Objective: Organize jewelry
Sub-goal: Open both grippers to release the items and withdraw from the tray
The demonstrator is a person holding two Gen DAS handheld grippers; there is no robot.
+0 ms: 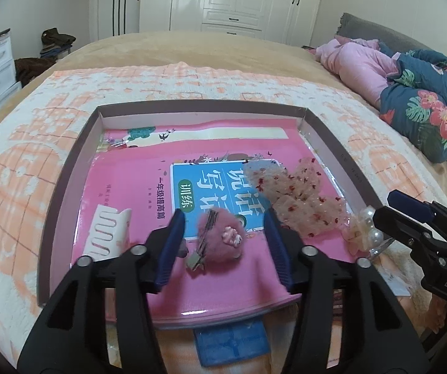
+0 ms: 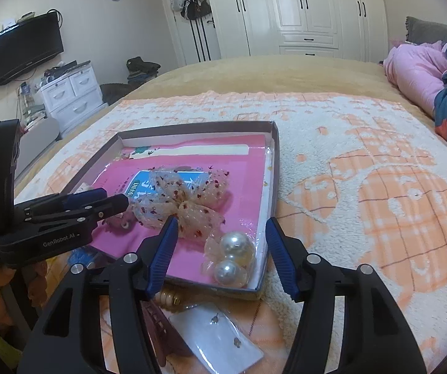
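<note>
A shallow box (image 1: pixel 67 168) on the bed holds a pink book (image 1: pixel 123 187). On the book lie a fuzzy pink hair clip (image 1: pixel 220 240), a sheer dotted bow (image 1: pixel 292 193), a pearl hair piece (image 1: pixel 367 227) and a white comb (image 1: pixel 108 233). My left gripper (image 1: pixel 223 243) is open, its jaws on either side of the fuzzy clip, not touching it. My right gripper (image 2: pixel 220 249) is open, just above the pearl piece (image 2: pixel 233 255) at the box's near right corner. The bow (image 2: pixel 183 199) lies behind it. The left gripper also shows in the right wrist view (image 2: pixel 105 201).
In front of the box lie a white earring card (image 2: pixel 220 339), a brown claw clip (image 2: pixel 161 327) and a gold item (image 2: pixel 169 297). A blue card (image 1: pixel 233 342) lies under the left gripper. Pink and floral bedding (image 1: pixel 410 93) is piled at the right. The orange-patterned blanket (image 2: pixel 379 187) covers the bed.
</note>
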